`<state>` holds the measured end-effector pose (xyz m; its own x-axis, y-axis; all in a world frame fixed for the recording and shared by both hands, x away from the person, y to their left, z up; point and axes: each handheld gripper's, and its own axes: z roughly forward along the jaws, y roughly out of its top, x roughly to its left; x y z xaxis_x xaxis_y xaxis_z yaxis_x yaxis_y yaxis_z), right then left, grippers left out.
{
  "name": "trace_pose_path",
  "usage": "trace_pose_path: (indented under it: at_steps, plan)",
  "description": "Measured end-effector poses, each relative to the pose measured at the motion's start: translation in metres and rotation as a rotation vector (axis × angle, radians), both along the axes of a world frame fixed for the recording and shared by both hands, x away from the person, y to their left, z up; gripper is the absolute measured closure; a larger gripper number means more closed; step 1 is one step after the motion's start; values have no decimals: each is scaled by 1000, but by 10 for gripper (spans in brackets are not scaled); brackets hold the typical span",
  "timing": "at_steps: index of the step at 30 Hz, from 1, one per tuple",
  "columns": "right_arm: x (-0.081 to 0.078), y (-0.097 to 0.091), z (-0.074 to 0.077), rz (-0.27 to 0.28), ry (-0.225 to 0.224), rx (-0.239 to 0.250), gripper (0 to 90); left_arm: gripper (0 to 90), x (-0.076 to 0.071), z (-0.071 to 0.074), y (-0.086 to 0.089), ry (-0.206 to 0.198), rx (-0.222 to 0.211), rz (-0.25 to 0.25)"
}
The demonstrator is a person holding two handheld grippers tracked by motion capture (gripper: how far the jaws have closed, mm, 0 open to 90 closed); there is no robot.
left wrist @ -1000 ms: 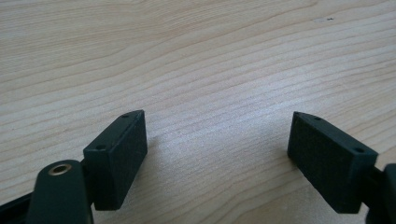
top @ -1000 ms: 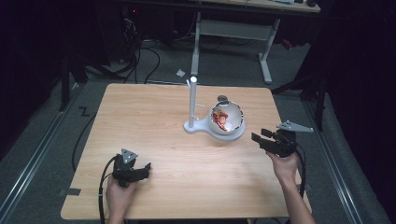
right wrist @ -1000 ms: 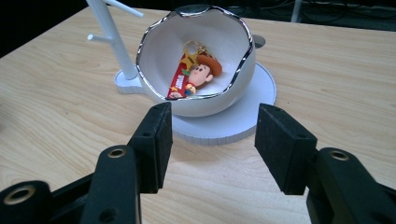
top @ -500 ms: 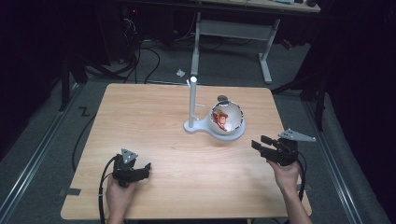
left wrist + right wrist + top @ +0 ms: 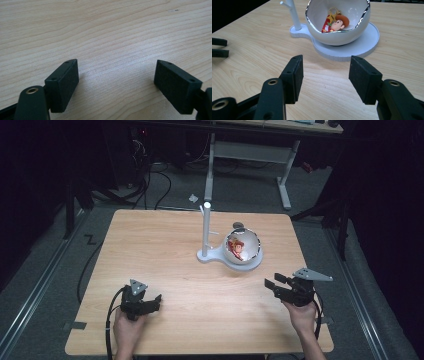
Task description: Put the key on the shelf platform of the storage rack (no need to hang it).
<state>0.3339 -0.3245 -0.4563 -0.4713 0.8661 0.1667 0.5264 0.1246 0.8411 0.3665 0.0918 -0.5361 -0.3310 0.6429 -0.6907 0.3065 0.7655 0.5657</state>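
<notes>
Right gripper [image 5: 272, 285] sits low at the near right of the tabletop [image 5: 165, 245], fingers [image 5: 294, 75] parted with nothing between them, aimed at the white bowl [image 5: 244, 247]. That bowl sits on its white stand [image 5: 220, 256] right of centre, toy figure [image 5: 335, 22] inside. Left gripper [image 5: 155, 301] rests near left, fingers wide, empty.

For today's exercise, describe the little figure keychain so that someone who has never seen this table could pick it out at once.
Start at the wooden table and find the white stand with its upright post right of centre. On the stand's round base sits a white egg-shaped bowl with a jagged silvery rim. The figure keychain lies inside, the one colourful item: red, with a brown hat.
</notes>
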Motion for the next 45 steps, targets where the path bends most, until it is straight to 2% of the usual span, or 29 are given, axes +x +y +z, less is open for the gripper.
trace_pose_path:
  at_steps: [11, 16, 24, 34, 41, 45]
  plan:
    - [-2, 12, -12, 28, 7, -11, 454, 202, 0, 0, 0, 0, 0, 0]
    - [-1, 18, -20, 48, 24, -5, 459, 202, 0, 0, 0, 0, -1, 1]
    - [1, 35, -33, 74, 44, -20, 461, 202, 0, 0, 0, 0, 0, 0]
    - [1, 41, -49, 73, 71, -38, 457, 202, 0, 0, 0, 0, 1, 0]
    - [2, 44, -58, 61, 84, -73, 455, 202, 0, 0, 0, 0, 0, 0]
    - [3, 48, -64, 49, 91, -122, 455, 202, 0, 0, 0, 0, 1, 1]
